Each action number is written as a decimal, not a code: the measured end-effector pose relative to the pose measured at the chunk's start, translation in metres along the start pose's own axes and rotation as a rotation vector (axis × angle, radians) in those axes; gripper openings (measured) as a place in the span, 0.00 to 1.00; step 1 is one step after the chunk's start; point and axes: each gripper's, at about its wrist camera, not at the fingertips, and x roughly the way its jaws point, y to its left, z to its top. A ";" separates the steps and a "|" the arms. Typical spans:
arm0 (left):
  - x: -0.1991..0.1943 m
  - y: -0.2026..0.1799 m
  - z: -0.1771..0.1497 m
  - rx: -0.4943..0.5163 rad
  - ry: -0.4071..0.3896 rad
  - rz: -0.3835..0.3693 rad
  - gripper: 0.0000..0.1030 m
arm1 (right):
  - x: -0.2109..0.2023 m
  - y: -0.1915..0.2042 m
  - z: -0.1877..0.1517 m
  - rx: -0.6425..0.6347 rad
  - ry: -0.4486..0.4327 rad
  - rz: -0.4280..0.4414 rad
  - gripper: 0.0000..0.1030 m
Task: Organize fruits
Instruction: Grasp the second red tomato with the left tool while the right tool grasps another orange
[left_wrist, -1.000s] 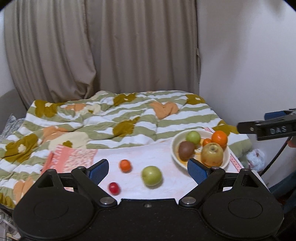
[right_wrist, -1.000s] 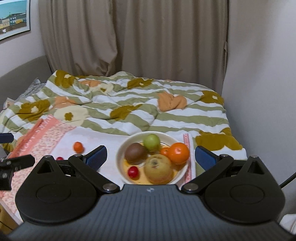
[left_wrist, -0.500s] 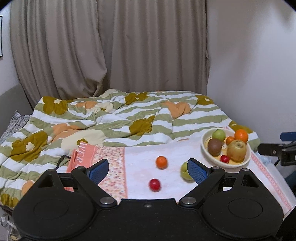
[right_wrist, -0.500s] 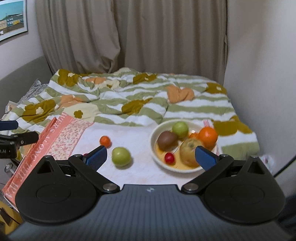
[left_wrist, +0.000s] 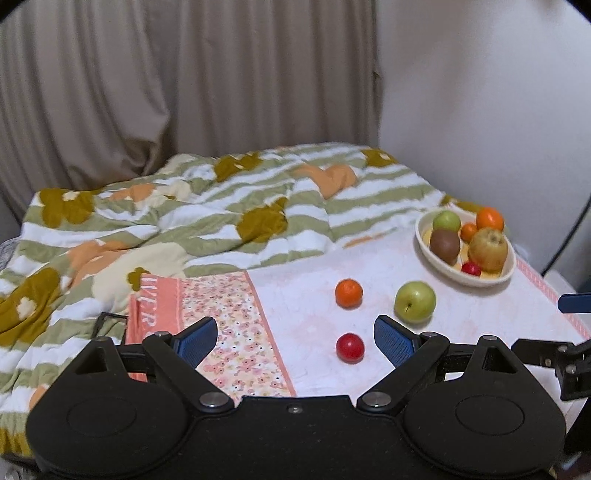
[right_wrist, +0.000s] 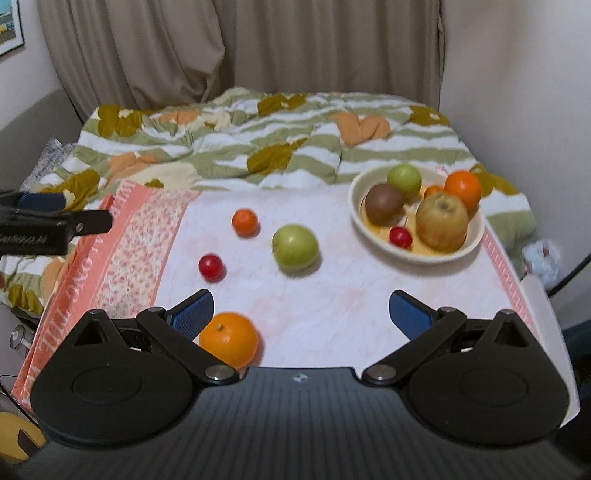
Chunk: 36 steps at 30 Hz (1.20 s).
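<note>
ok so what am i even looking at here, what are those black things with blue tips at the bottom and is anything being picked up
Those are hand-held grippers, one in each of a person's hands, each with a camera looking forward along its two blue-padded fingers. One picture is from the left gripper, the other from the right gripper. Both are open and hold nothing.

Ahead is a table covered with a pale cloth, and a rumpled blanket behind it. A cream bowl holds fruit: a kiwi, a green apple, oranges, a yellowish apple and a small red fruit.

Loose on the cloth are a green apple, a small orange, a small red fruit and a large orange just by the right gripper's left finger.
</note>
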 end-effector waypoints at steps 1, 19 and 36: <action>0.007 0.002 -0.001 0.017 0.010 -0.014 0.91 | 0.003 0.004 -0.002 0.007 0.011 -0.006 1.00; 0.120 -0.021 -0.012 0.281 0.184 -0.234 0.67 | 0.072 0.044 -0.032 0.010 0.193 -0.006 1.00; 0.154 -0.032 -0.020 0.290 0.237 -0.296 0.35 | 0.102 0.052 -0.033 -0.037 0.248 0.049 1.00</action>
